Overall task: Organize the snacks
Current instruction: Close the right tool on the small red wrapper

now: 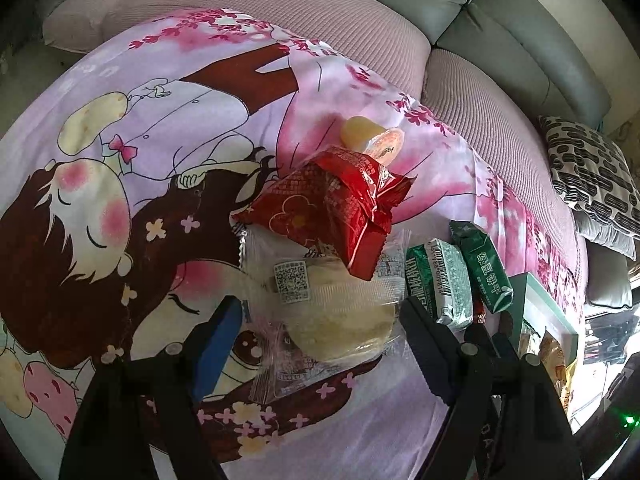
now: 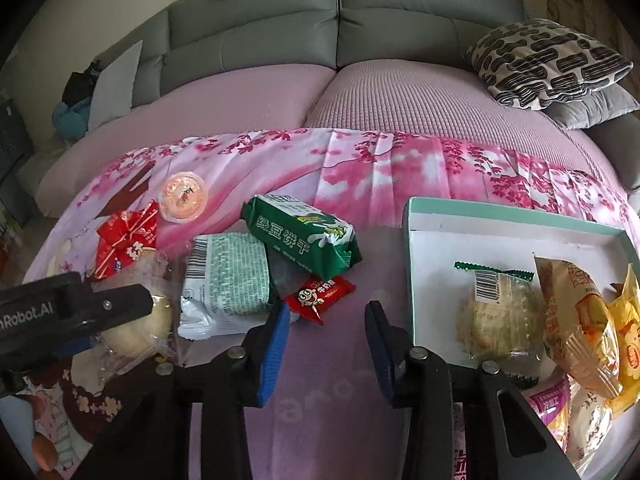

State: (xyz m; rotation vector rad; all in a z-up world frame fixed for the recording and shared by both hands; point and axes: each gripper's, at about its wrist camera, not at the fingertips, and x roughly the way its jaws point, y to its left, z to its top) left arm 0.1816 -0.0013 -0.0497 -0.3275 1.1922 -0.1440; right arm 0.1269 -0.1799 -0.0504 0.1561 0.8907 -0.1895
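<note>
My left gripper [image 1: 320, 312] is shut on a pale round bun in a clear wrapper [image 1: 340, 312], its pads pressing on both sides. A red foil packet [image 1: 328, 204] lies across the bun's far edge, and a jelly cup [image 1: 372, 140] sits beyond it. In the right wrist view my right gripper [image 2: 326, 316] stands open over bare purple cloth with nothing between its fingers. A small red candy packet [image 2: 320, 298] lies just past its left fingertip. Two green biscuit packs [image 2: 300, 236] [image 2: 228, 280] lie behind that. The left gripper [image 2: 80, 308] shows at the left edge with the bun [image 2: 136, 328].
A teal-rimmed white box [image 2: 520, 232] at the right holds several wrapped snacks, among them a green-sealed pastry [image 2: 496, 316] and yellow packets [image 2: 580, 320]. A cartoon-print cloth [image 1: 140, 200] covers the surface. A grey sofa [image 2: 360, 20] with a patterned cushion [image 2: 548, 60] stands behind.
</note>
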